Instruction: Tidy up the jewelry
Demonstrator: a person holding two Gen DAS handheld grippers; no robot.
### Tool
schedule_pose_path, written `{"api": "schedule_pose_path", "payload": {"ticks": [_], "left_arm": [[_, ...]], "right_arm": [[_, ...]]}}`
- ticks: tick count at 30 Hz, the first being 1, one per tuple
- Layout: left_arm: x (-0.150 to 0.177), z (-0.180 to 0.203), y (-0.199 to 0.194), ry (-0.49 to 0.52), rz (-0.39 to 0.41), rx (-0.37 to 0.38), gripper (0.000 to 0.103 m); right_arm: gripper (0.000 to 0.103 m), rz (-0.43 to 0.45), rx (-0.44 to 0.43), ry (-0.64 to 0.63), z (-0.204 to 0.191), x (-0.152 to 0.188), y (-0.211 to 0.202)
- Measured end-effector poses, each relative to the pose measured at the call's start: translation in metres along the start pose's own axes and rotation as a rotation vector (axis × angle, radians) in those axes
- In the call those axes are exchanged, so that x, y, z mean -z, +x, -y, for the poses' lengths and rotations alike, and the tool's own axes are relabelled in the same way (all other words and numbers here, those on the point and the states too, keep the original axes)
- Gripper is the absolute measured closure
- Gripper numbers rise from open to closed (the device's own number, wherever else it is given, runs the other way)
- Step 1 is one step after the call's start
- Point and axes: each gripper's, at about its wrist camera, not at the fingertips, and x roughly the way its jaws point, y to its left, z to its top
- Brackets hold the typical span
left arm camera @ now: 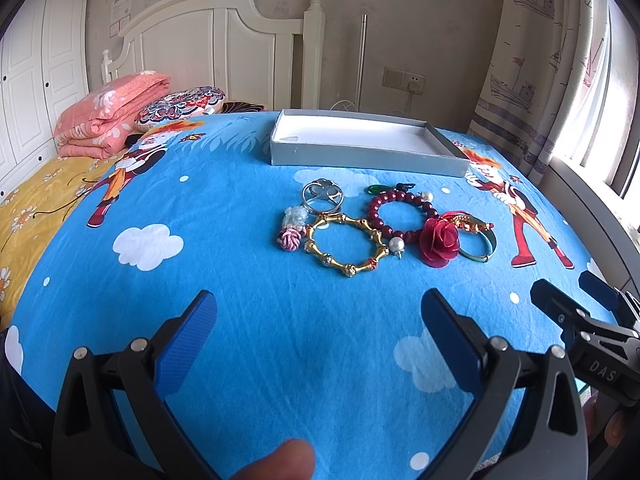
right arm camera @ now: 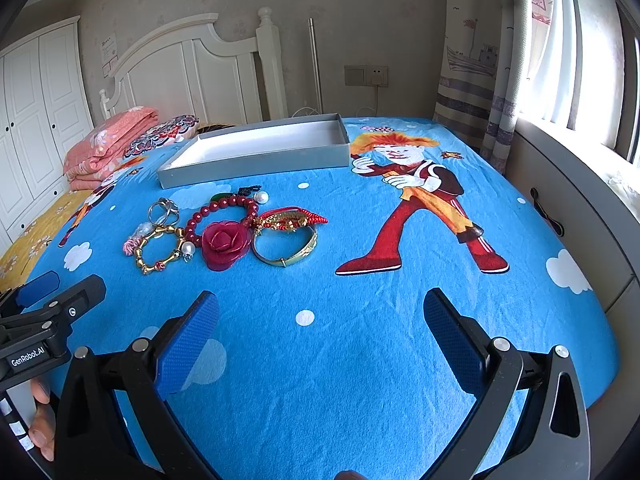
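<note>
Jaws apart, both grippers | left gripper (right arm camera: pixel 38 294) reads "GenRobot.AI" | right gripper (left arm camera: pixel 576 300) "DAS"

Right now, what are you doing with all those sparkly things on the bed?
Tidying jewelry. A person holds a gripper in each hand, and the left gripper and right gripper are both open and holding nothing. The jewelry sits in a bunch on the blue sheet: a gold bracelet, a red bead bracelet, a red rose, a silver ring and a gold bangle. The gray box behind them has nothing in it yet.
</note>
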Motion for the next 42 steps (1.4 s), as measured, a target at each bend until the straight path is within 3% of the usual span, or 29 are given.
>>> {"api": "schedule_pose_path", "payload": {"ticks": [7, 14, 22, 27, 31, 36, 42], "left_arm": [[-0.001, -0.001, -0.001, -0.005, 0.01, 0.013, 0.004], [-0.014, -0.005, -0.004, 0.05, 0.103, 0.093, 0.004], [-0.033, -0.015, 0.019, 0.122, 0.037, 0.126, 0.004], [-0.048, -0.031, 0.037, 0.105, 0.007, 0.167, 0.004], [-0.056, -0.031, 0.053, 0.117, -0.013, 0.187, 0.014], [-0.066, -0.025, 0.079, 0.141, -0.06, 0.212, 0.034], [-0.072, -0.013, 0.105, 0.179, -0.113, 0.226, 0.04]], "right_arm": [[0.007, 0.008, -0.004, 0.002, 0.0, -0.001, 0.0], [0.007, 0.021, -0.032, 0.008, 0.006, -0.014, 0.005], [0.007, -0.004, -0.083, -0.025, 0.003, -0.036, 0.024], [0.007, -0.018, -0.097, -0.042, -0.001, -0.049, 0.037], [0.007, -0.036, -0.101, -0.042, -0.002, -0.053, 0.049], [0.007, -0.053, -0.096, -0.057, -0.004, -0.052, 0.057], [0.007, -0.081, -0.098, -0.048, 0.0, -0.053, 0.07]]}}
